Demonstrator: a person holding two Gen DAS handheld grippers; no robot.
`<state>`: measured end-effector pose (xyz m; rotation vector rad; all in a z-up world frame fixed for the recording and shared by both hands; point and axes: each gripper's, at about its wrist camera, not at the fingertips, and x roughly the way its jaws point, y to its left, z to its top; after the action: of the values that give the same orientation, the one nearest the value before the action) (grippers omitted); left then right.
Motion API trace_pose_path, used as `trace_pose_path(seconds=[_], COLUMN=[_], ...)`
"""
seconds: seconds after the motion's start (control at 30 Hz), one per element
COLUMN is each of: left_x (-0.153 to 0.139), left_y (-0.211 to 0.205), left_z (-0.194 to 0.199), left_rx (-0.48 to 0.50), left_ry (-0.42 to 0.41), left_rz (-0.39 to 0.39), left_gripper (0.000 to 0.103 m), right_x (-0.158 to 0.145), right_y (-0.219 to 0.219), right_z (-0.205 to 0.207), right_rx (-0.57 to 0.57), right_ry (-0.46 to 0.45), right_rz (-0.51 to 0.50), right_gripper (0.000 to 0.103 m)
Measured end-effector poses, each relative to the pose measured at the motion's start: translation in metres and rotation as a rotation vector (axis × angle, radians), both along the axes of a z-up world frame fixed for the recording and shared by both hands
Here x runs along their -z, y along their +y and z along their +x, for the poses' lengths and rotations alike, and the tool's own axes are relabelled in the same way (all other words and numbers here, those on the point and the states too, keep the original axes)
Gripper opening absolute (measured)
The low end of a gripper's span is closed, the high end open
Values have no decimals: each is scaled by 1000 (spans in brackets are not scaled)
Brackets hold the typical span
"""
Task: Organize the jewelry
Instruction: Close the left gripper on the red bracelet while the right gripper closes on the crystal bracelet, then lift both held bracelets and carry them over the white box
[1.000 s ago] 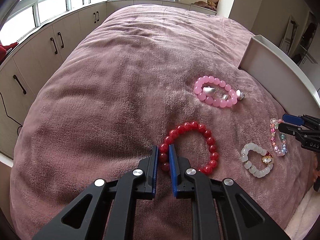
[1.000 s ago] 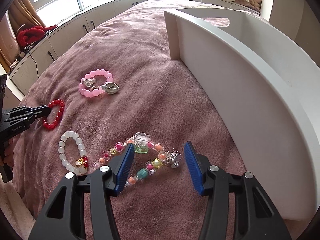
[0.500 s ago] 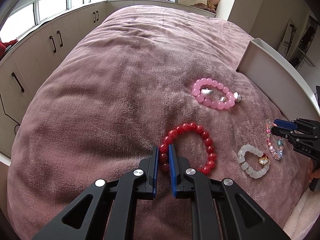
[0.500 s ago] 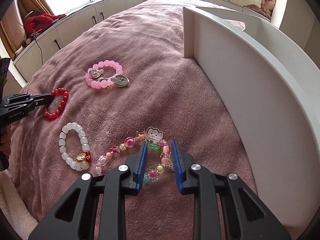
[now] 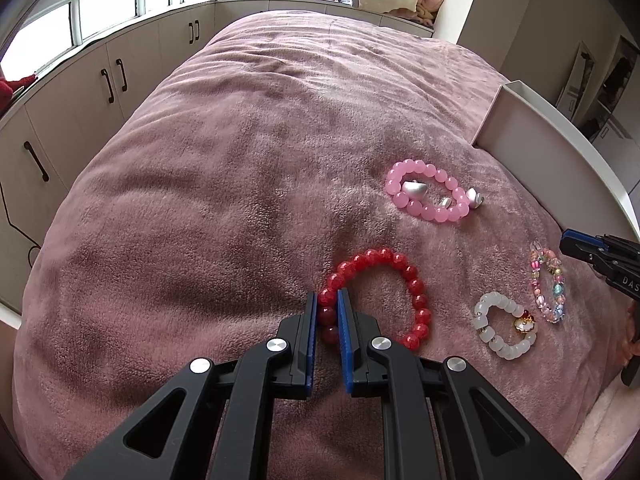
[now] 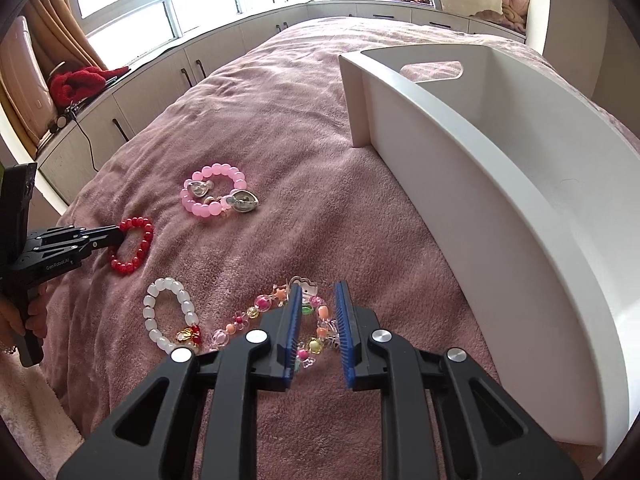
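- left hand-held gripper [image 5: 327, 312]: blue pads pressed against the near-left beads of the red bead bracelet [image 5: 404, 276], clamped on it; the rest of the loop lies on the pink blanket [image 5: 224, 184] of the bed.
- right hand-held gripper [image 6: 319, 312]: fingers drawn in close on either side of the multicolour charm bracelet [image 6: 256, 312]; a narrow gap shows between the pads, with beads sitting in it. whether the pads actually pinch the beads cannot be told.
- multicolour charm bracelet: on the blanket, close to the long wall of the white tray [image 6: 500, 208], not touching it.
- white bead bracelet [image 5: 502, 330]: flat on the blanket, with a gold and red charm, just beside the multicolour one and between it and the red one.
- pink bead bracelet [image 5: 428, 196]: flat on the blanket with silver heart charms, farther from both cameras, apart from the other three.
- white tray: rests on the bed to the right of the jewelry; a handle cut-out shows in its far end wall; the visible interior holds nothing.
- cabinets [image 5: 80, 92] under a window run along the left side of the bed.
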<state>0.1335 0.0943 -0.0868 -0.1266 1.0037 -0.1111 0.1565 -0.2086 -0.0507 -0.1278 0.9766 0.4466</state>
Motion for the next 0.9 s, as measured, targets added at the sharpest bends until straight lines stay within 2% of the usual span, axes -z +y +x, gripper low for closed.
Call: trace_pose_path(seconds=[0.03,0.07,0.23,0.3,0.37,0.43,0.53,0.57,0.6,0.63,0.73,0.8,0.9], left_x=[0,1,2,2,2,3,7,9,10,10,11,11,10], left_y=[0,-1,-2,-4,-3,-2,-2,-2,-3,-3,-4,-3,0], left_z=[0,0,1,1,1,1,3,3,4,4,4,3,3], left_rx=[0,-1,0,3,4,4,5,8,8,10,19,15,9], left_ry=[2,5,12,13,13,15,38,51,56,55,48,43,36], left_rz=[4,7,7,12,7,-1,2,1,0,3,9,15,-3], left_gripper=[15,16,19,20,20,20,21,25,27,27,26,15,14], right_x=[-1,-1,2,6,13,24,37,38,38,38,38,37,31], right_y=[0,0,17,23,28,34,40,42,45,47,51,49,43], right_z=[-1,-3,-8,-5,-1,3,10,12,13,14,17,17,15], right_rx=[5,6,-47,-75,-101,-126,-160,-172,-183,-194,-198,-196,-185], right_ry=[-7,-24,-73,-61,-31,-6,16,17,12,7,5,3,-6], right_rz=[-17,-34,-145,-154,-166,-220,-267,-271,-276,-275,-271,-255,-208], right_gripper=[53,57,57,59,56,42,39,39,35,27,25,24,24])
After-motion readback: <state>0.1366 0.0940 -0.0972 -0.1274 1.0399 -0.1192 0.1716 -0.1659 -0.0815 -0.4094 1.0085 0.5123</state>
